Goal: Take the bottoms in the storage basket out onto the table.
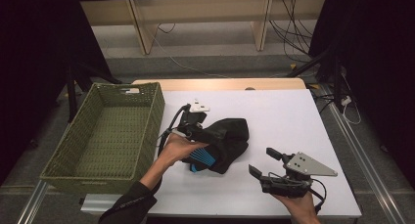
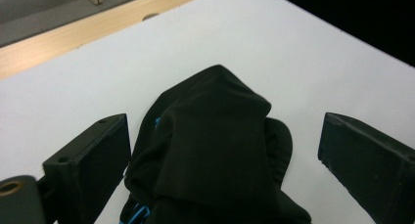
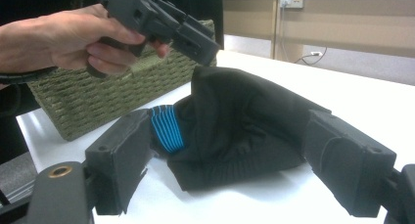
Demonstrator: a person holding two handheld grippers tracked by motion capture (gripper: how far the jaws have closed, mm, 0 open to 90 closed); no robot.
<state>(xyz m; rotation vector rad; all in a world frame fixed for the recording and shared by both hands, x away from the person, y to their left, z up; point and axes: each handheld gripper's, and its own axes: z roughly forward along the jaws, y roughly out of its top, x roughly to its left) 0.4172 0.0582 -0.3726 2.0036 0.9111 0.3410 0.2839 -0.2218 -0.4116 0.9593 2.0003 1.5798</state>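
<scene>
Nearest the high camera, at the table's front edge, the right gripper (image 1: 259, 166) sits in a hand with its jaws spread wide and nothing between them, pointing left toward the black garment (image 1: 227, 141). That bundle, black cloth with a bright blue ribbed patch, lies in a heap around the middle of the white table (image 1: 293, 116), just right of the green woven basket (image 1: 93, 170) that stands along the left edge. Over the heap's left end is the left gripper (image 1: 188, 123), jaws standing wide to either side of the cloth without pressing it. It looks the nearer of the two. The heap's long axis runs roughly left to right. Folds hide what kind of garment it is, and the left gripper's tips are hard to pick out against the black.
</scene>
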